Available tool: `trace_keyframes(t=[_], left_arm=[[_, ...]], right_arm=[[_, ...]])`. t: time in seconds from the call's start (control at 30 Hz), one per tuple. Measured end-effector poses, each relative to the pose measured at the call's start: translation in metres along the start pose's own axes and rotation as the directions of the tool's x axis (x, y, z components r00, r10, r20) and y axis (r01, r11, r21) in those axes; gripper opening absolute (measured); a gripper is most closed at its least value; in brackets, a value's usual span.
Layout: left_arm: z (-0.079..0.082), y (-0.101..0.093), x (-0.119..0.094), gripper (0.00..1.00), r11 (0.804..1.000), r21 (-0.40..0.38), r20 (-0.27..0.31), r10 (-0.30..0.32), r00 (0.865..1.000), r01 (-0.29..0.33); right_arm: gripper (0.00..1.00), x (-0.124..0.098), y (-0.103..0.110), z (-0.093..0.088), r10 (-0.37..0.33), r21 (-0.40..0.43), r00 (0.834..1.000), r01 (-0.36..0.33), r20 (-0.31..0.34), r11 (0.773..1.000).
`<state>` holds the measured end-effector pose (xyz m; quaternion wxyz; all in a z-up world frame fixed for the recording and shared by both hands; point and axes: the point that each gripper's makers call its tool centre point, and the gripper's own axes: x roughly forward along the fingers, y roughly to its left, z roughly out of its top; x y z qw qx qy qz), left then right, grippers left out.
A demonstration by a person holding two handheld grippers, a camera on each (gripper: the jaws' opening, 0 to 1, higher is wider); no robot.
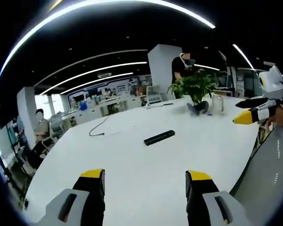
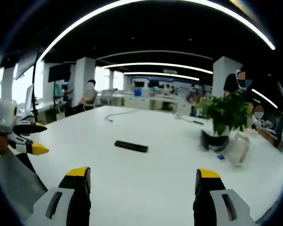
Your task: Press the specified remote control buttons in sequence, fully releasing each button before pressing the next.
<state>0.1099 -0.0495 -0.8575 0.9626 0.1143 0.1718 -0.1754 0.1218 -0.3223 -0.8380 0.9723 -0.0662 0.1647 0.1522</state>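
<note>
A slim black remote control (image 1: 159,137) lies flat on the big white table (image 1: 132,165), out ahead of my left gripper (image 1: 145,175), whose yellow-tipped jaws stand wide apart with nothing between them. In the right gripper view the same remote (image 2: 131,146) lies ahead and slightly left of my right gripper (image 2: 144,172), also open and holding nothing. The right gripper (image 1: 247,117) comes into the left gripper view from the right, raised above the table edge. The left gripper (image 2: 35,148) enters the right gripper view from the left, held by a hand.
A potted green plant (image 1: 196,89) and a clear jar (image 1: 217,103) stand at the table's far side. A thin cable (image 1: 98,128) trails across the far left of the table. People sit and stand around the office beyond. A chair (image 1: 26,162) stands at the left edge.
</note>
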Motion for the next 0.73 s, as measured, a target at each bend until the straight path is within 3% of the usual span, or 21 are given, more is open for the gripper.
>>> trace_keyframes(t=[0.23,0.5,0.73], left_arm=[[-0.008,0.008,0.002,0.73,0.999,0.012,-0.043,0.040,0.998,-0.039],[-0.004,0.018,0.000,0.80,0.996,-0.010,-0.021,0.088,0.996,-0.088],[0.000,0.025,-0.004,0.78,0.992,-0.032,-0.001,0.124,0.992,-0.124]], right_arm=[[0.91,-0.003,-0.014,0.003,-0.078,0.007,0.997,0.078,0.012,0.997],[0.92,-0.006,-0.022,0.004,-0.125,0.000,0.992,0.125,0.017,0.992],[0.97,-0.011,-0.039,0.005,-0.195,0.042,0.980,0.193,0.030,0.980]])
